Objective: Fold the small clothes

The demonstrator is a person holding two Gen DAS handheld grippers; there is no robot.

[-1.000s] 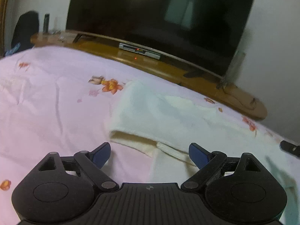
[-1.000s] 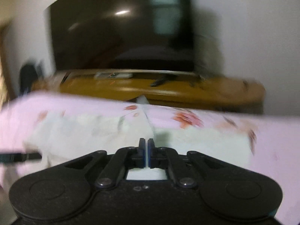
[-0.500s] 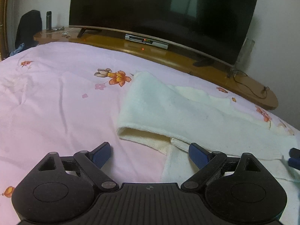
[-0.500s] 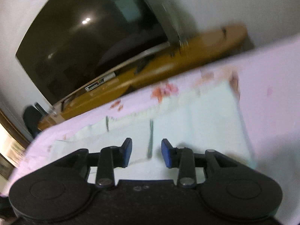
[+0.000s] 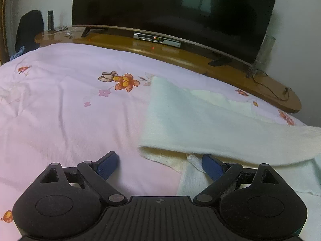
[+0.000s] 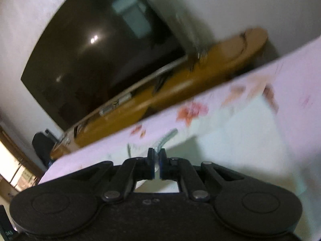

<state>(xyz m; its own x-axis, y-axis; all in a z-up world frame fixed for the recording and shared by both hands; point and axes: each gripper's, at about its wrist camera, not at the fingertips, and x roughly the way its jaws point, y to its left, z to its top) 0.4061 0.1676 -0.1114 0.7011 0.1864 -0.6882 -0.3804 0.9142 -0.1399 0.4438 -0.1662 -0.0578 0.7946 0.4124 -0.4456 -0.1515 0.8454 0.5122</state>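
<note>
A small cream-white garment (image 5: 200, 120) lies on the pink flowered bedspread (image 5: 60, 110), with its upper layer folded over and raised toward the right edge of the left wrist view. My left gripper (image 5: 160, 164) is open and low at the garment's near left corner: its left pad rests over bare sheet, its right pad (image 5: 210, 165) at the cloth's edge. In the blurred, tilted right wrist view, my right gripper (image 6: 157, 160) has its jaws closing to a thin slit, with a pale strip of the garment (image 6: 230, 140) pinched between them.
A large dark TV (image 5: 170, 10) stands on a long wooden cabinet (image 5: 180, 54) beyond the bed's far edge, with a set-top box (image 5: 157, 39) under it. A bottle (image 5: 50, 20) and a dark chair (image 5: 30, 30) are at the far left. Bare bedspread stretches left of the garment.
The right gripper rolled, opened over the cloth and closed again on it. Its tip has left the left wrist view, where the garment's top layer now lifts to the right. The left gripper stayed open.
</note>
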